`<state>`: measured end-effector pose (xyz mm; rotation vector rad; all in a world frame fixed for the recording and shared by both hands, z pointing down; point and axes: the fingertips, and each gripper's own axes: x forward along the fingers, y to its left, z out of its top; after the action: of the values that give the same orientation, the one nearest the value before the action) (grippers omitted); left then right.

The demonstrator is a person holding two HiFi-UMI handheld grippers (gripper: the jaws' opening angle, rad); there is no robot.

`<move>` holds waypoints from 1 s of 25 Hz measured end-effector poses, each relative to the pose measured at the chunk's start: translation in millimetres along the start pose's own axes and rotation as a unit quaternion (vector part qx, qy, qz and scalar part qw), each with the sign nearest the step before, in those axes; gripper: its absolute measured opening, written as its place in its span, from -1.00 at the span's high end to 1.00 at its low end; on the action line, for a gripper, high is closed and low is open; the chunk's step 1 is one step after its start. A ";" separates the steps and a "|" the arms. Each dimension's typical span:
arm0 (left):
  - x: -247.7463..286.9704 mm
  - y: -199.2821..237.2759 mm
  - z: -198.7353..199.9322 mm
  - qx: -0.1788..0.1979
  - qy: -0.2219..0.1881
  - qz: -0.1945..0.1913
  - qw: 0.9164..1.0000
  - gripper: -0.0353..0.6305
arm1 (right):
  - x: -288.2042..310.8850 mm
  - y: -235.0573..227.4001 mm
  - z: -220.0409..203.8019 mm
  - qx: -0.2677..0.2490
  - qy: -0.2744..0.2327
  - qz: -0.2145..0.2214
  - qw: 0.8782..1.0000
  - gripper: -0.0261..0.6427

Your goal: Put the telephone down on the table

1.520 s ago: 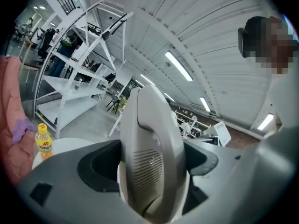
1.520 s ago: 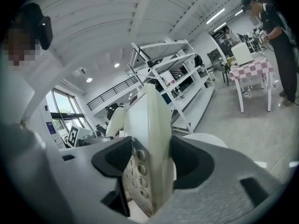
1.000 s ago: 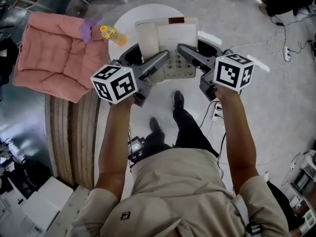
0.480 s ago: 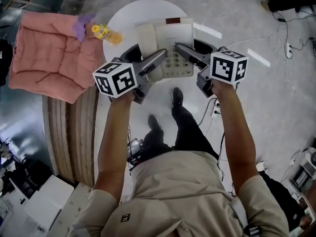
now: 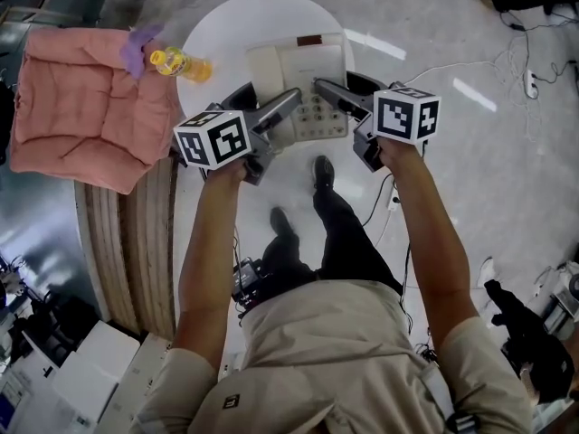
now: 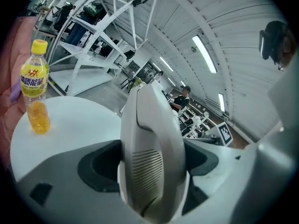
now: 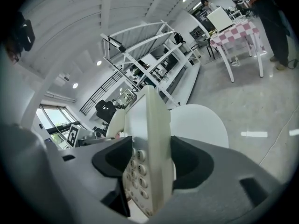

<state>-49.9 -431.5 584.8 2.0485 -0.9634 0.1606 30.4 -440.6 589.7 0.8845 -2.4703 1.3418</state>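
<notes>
The round white tabletop (image 5: 262, 16) is the biggest thing here. A big pink cushion (image 5: 81, 107) lies off the tabletop's left side, and its edge is near the tabletop's rim.

The telephone (image 5: 312, 70) is over the near half of the tabletop. It is cream and grey, with its handset (image 5: 269, 70) on the side nearer the cushion. I cannot tell whether the telephone's bottom is already touching the tabletop or is just above it.

The left gripper (image 5: 264, 100) comes in from the near edge of the tabletop. In the left gripper view its fingers (image 6: 98, 167) are closed tight on the handset side of the telephone. The right gripper (image 5: 348, 87) also comes in from the near edge. In the right gripper view its fingers (image 7: 112, 160) are squeezed on the button side of the telephone, so the two grippers are carrying it together.

A small bottle (image 5: 179, 63) with a yellow cap and orange drink stands on the left part of the tabletop. A little purple thing (image 5: 136, 52) sits just off the tabletop's left rim, on the cushion.

I think this is the putting-down step, and it looks close to done. Next, both grippers should go down together and keep the telephone flat until it sits on the tabletop. Then both sets of fingers should open and pull back toward the near edge, without knocking the handset off or going near the bottle.
</notes>
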 end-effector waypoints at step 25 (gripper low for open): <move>88.1 100.4 -68.7 -0.099 0.075 0.011 0.992 -0.33 | 75.9 -113.3 -49.3 0.044 0.027 -0.052 0.997 0.17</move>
<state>-42.2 -466.1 730.8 1.8173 -0.8719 0.2189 30.6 -478.1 729.8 0.9698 -2.3076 1.4282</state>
